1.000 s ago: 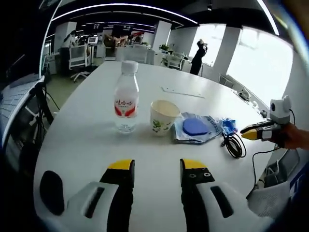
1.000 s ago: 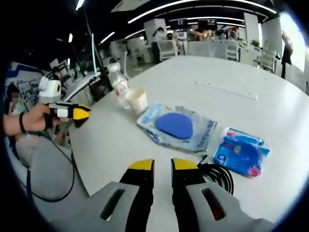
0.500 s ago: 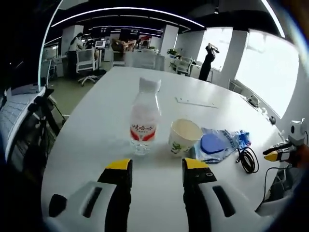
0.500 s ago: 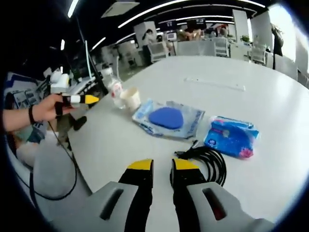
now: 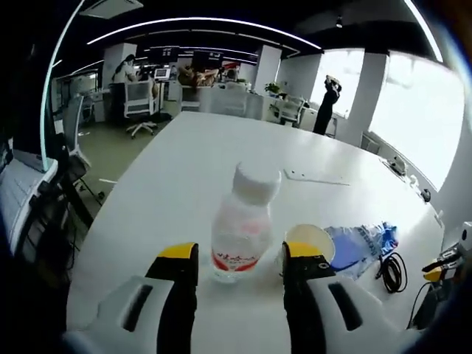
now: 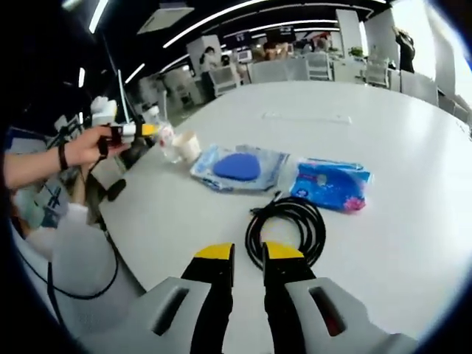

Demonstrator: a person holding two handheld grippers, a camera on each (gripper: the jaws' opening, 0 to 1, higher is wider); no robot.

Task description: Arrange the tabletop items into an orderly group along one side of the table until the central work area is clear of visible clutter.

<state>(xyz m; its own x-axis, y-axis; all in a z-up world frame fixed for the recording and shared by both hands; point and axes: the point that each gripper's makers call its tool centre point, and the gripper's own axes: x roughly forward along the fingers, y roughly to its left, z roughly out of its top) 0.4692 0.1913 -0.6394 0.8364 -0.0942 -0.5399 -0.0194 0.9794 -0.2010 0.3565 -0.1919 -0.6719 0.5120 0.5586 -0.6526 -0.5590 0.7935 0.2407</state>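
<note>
Yellow-tipped fingers (image 5: pixel 177 254) of the left gripper (image 5: pixel 240 258) are seen spread wide at the bottom of the left gripper view, and nothing is gripped between them, though a clear water bottle (image 5: pixel 243 225) with a white cap and red label stands upright in the lower centre of the frame, just beyond the gap and not visibly touched. A paper cup (image 5: pixel 310 240) is placed just to the right of the bottle, partly hidden behind the right finger, and further right a blue plastic pouch (image 5: pixel 361 240) and a coiled black cable (image 5: pixel 393 271) are laid on the white table (image 5: pixel 199 162). In the right gripper view, the right gripper (image 6: pixel 246 254) is held with its fingers (image 6: pixel 215 254) separated by a narrow gap only, and nothing is held; its tips are set just short of the coiled black cable (image 6: pixel 287 225) in the lower centre of the frame. Above the cable, a blue tissue pack (image 6: pixel 330 184) is lying right of centre, with the blue plastic pouch (image 6: pixel 240 166) to its left. At the upper left of that frame, the left gripper (image 6: pixel 144 130) is carried in a person's hand (image 6: pixel 92 144), next to the paper cup (image 6: pixel 186 145) and the bottle, which is largely hidden there.
</note>
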